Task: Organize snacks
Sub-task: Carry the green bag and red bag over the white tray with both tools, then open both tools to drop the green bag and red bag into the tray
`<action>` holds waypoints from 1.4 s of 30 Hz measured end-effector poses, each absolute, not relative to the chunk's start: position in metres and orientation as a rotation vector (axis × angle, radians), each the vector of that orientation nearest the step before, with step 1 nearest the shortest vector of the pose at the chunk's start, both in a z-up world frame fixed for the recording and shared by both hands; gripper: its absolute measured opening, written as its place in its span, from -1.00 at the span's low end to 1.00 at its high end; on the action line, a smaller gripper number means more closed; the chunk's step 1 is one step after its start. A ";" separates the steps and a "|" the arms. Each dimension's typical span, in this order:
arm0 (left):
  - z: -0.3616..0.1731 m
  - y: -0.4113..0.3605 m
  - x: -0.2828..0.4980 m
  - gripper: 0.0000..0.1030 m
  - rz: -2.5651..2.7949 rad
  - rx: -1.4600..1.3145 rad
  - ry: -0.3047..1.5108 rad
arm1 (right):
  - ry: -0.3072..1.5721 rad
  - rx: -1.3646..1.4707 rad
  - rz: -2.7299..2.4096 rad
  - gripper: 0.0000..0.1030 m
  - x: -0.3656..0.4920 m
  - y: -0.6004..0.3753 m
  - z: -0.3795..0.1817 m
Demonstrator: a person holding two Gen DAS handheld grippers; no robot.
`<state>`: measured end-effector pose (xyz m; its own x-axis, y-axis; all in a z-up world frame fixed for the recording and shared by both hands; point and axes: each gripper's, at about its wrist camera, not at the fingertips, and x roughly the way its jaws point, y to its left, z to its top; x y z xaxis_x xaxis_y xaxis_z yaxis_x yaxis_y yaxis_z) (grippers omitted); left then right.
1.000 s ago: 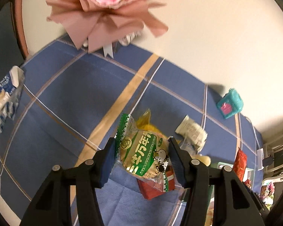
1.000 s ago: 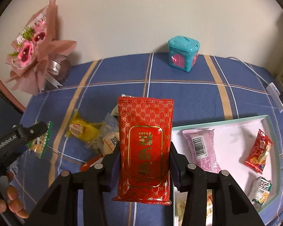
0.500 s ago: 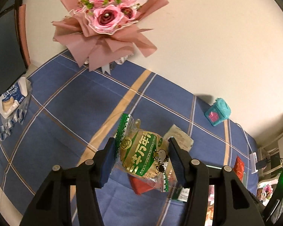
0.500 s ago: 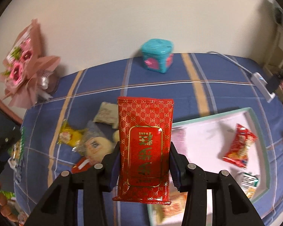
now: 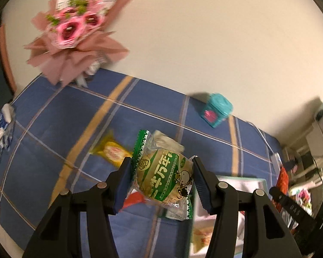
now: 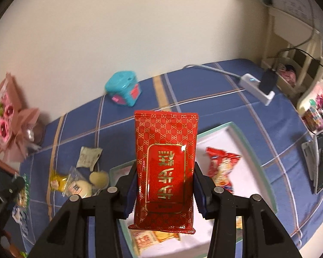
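The left tongs (image 5: 161, 180) pinch a green-and-clear snack packet (image 5: 161, 178) printed with green characters and a small cartoon cow, held above the blue checked worktop (image 5: 53, 129). The right tongs (image 6: 164, 185) clamp a red pouch (image 6: 164, 169) with gold characters on a patterned front, held over the white tray (image 6: 247, 137). In the tray lie a red snack bag (image 6: 221, 167) and orange packets (image 6: 146, 238); their print is too blurred to read. Left of the tray, loose on the cloth, sit a yellow packet (image 6: 57, 181), a clear-wrapped bun (image 6: 79, 188) and a pale packet (image 6: 88, 159). Farther back stands a teal box (image 6: 122, 88), and a pink bouquet (image 5: 75, 30) leans by the wall.
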<state>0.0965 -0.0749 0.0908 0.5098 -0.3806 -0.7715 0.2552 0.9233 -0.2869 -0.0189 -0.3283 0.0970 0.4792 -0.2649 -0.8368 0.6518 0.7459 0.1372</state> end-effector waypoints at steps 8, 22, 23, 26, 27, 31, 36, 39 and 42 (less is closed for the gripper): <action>0.097 -0.146 0.067 0.11 -0.538 -0.053 0.977 | 0.862 0.499 -0.661 -0.07 -0.051 -0.362 0.116; 0.077 -0.217 0.036 0.11 -0.631 0.007 1.057 | 0.852 0.498 -0.702 -0.07 -0.072 -0.388 0.119; 0.074 -0.219 0.036 0.11 -0.631 0.009 1.062 | 0.859 0.497 -0.701 -0.07 -0.071 -0.389 0.117; 0.061 -0.229 0.035 0.11 -0.623 0.037 1.083 | 0.912 0.489 -0.683 -0.06 -0.061 -0.389 0.100; 0.055 -0.232 0.035 0.11 -0.615 0.053 1.090 | 0.942 0.493 -0.670 -0.06 -0.057 -0.388 0.090; 0.030 -0.239 0.038 0.11 -0.596 0.074 1.141 | 1.032 0.513 -0.637 -0.05 -0.044 -0.386 0.057; 0.002 -0.245 0.040 0.12 -0.573 0.104 1.206 | 1.107 0.522 -0.618 -0.05 -0.036 -0.383 0.029; -0.007 -0.248 0.039 0.12 -0.566 0.123 1.226 | 1.134 0.530 -0.613 -0.05 -0.034 -0.383 0.019; -0.013 -0.250 0.037 0.12 -0.564 0.138 1.238 | 1.156 0.537 -0.615 -0.05 -0.034 -0.384 0.011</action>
<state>0.0372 -0.2503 -0.0135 0.2099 -0.3309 -0.9200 0.4771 0.8560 -0.1991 -0.0344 -0.3841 0.0110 0.2763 -0.1677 -0.9463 0.6914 0.7186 0.0745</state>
